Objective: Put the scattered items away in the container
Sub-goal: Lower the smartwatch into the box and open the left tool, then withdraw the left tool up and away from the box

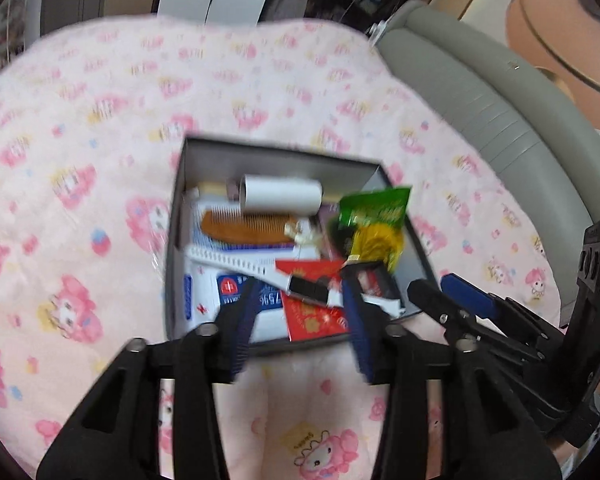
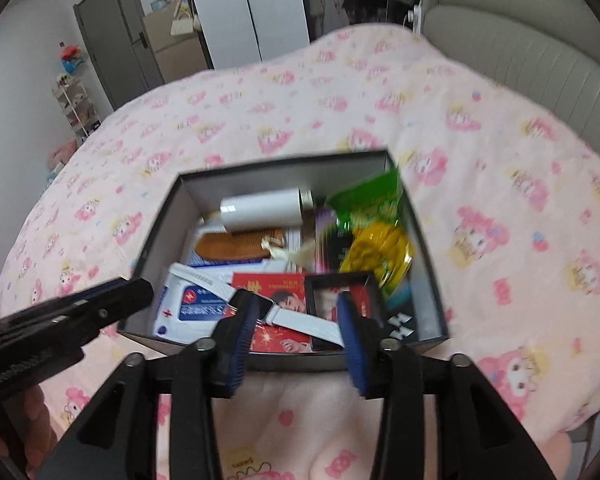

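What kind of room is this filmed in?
Most likely a bedroom at home. The box sits on a pink cartoon-print bedspread, with a grey padded headboard along one side and tall wardrobe doors beyond.

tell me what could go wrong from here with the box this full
1. The green snack packet leans up against the box wall, poking past its rim; a nudge could tip it onto the pink blanket.
2. The white watch strap lies loosely across the pile near both open tongs, so it might snag as they pull away.
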